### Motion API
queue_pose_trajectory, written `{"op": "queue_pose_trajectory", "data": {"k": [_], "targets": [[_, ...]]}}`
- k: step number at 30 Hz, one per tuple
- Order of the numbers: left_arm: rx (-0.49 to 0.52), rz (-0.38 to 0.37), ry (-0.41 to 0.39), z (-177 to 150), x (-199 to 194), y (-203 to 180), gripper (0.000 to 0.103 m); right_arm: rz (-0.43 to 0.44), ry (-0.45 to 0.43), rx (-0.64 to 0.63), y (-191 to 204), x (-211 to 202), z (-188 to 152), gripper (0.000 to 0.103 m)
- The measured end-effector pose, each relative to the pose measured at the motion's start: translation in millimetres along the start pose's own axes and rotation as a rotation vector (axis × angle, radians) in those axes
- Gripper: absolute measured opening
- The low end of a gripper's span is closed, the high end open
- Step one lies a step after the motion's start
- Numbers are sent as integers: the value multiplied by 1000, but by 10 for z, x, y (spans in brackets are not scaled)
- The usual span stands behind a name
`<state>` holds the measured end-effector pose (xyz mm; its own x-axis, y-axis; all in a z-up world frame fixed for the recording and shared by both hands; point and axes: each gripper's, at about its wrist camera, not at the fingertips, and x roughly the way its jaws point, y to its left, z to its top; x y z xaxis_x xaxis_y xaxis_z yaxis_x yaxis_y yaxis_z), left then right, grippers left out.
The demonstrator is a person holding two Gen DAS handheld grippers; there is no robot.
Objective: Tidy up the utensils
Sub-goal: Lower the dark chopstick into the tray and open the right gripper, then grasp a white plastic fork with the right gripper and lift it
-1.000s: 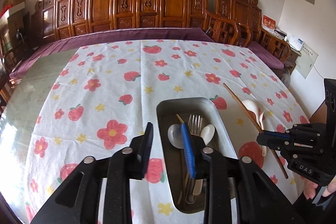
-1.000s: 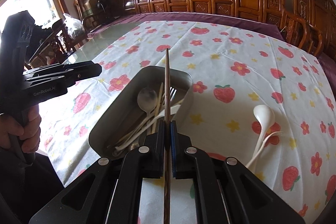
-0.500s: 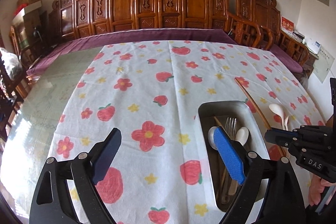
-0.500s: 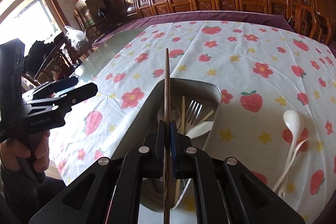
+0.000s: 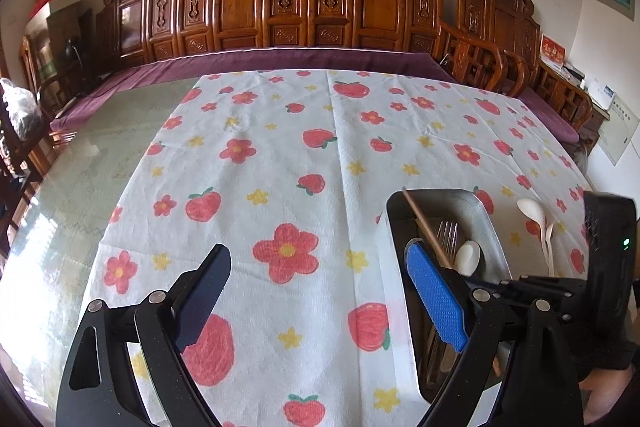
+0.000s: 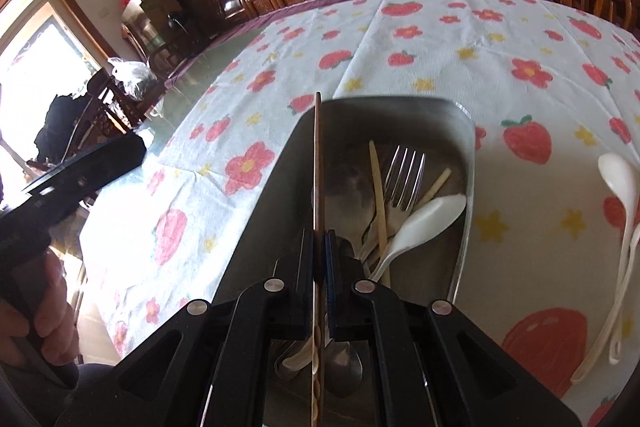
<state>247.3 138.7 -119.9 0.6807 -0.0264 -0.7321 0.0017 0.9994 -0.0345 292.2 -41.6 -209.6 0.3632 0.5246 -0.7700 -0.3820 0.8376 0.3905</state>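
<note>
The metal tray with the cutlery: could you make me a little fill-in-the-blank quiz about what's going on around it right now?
1. The right gripper is shut on a brown ____.
2. Two white spoons lie on the tablecloth, ____ the metal tray.
3. Inside the tray, next to the white spoon, lies a metal ____.
4. The left gripper is ____ and holds nothing.

Missing words: chopstick; outside; fork; open
</note>
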Motion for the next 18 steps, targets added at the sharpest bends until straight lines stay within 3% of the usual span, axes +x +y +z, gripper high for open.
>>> {"op": "queue_pose_trajectory", "data": {"k": [9, 14, 18], "targets": [[5, -12, -10, 10, -18, -63, 86, -1, -22, -64, 60, -90, -41, 10], [14, -30, -12, 21, -16, -182, 86, -24, -84, -100, -114, -480, -59, 10], [30, -61, -19, 27, -28, -366, 86, -94, -126, -121, -403, -807, -125, 10]]}}
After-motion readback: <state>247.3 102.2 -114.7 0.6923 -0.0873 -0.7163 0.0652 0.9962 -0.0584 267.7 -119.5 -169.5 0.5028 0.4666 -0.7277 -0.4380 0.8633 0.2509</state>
